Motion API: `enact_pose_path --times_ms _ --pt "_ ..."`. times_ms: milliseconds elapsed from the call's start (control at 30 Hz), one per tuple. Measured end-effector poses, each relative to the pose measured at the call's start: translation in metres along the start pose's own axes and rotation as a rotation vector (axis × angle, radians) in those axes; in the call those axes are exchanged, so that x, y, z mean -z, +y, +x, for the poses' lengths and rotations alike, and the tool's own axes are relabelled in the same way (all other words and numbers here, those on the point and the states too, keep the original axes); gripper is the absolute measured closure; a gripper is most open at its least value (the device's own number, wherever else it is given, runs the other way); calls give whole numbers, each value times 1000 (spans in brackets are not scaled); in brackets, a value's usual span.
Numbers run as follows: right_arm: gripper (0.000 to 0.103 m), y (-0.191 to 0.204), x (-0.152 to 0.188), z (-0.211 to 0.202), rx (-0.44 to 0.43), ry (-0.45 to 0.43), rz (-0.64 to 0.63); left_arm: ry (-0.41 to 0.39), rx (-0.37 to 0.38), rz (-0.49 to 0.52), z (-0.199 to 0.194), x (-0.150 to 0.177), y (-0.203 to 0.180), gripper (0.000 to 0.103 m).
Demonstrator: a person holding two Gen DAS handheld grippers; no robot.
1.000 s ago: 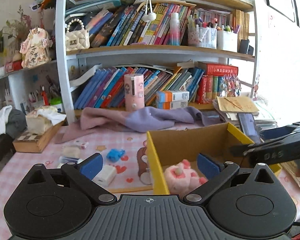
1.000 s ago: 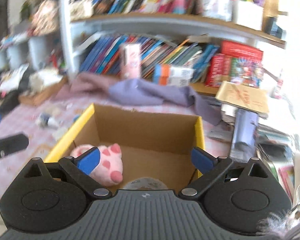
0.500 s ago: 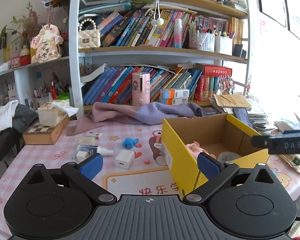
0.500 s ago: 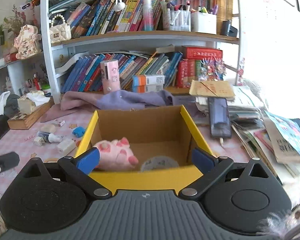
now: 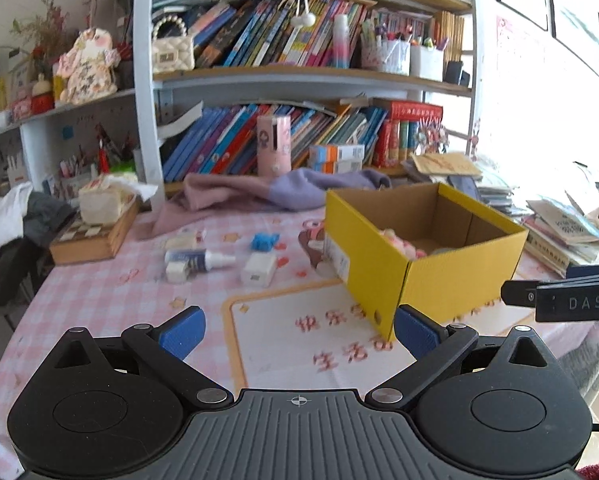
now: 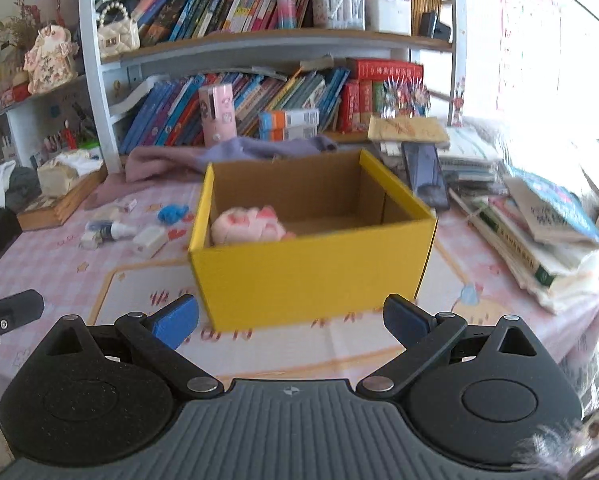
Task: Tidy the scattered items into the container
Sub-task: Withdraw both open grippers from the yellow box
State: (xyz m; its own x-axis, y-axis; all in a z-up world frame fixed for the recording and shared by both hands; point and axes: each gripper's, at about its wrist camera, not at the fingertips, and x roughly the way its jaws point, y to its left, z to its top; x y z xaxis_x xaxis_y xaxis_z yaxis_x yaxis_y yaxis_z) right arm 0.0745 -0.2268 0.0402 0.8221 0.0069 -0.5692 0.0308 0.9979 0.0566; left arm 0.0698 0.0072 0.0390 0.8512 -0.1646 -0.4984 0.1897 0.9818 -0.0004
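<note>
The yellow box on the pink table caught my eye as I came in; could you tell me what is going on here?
A person is tidying loose items into the yellow box with two handheld grippers. The left gripper and right gripper are both open and empty, held short of the box. A pink plush toy already lies inside. Still out on the table, left of the box, are a white charger block, a small spray bottle and a blue toy.

I have drawn both grippers back from the yellow cardboard box (image 6: 311, 268); my right gripper (image 6: 289, 320) no longer hangs over its opening. From my left gripper (image 5: 297, 330), the box has slid toward two o'clock, baring the pink checked tablecloth (image 5: 99, 296).
</note>
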Motion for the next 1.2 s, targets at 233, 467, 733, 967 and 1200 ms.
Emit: enact_pose_path --times_ms 233,467,733,967,1200 --pt "3 21 18 0 -24 72 0 50 -25 9 -10 16 14 1" --pt "3 58 32 7 -52 144 -116 94 -64 -15 -17 26 31 1" --pt "3 94 34 9 -111 155 -211 111 -110 -60 -25 34 53 1" --pt "3 117 30 17 -159 165 -260 123 -161 -110 -30 39 73 1" --pt "3 140 23 29 -215 172 -317 125 -201 -142 -28 38 88 1"
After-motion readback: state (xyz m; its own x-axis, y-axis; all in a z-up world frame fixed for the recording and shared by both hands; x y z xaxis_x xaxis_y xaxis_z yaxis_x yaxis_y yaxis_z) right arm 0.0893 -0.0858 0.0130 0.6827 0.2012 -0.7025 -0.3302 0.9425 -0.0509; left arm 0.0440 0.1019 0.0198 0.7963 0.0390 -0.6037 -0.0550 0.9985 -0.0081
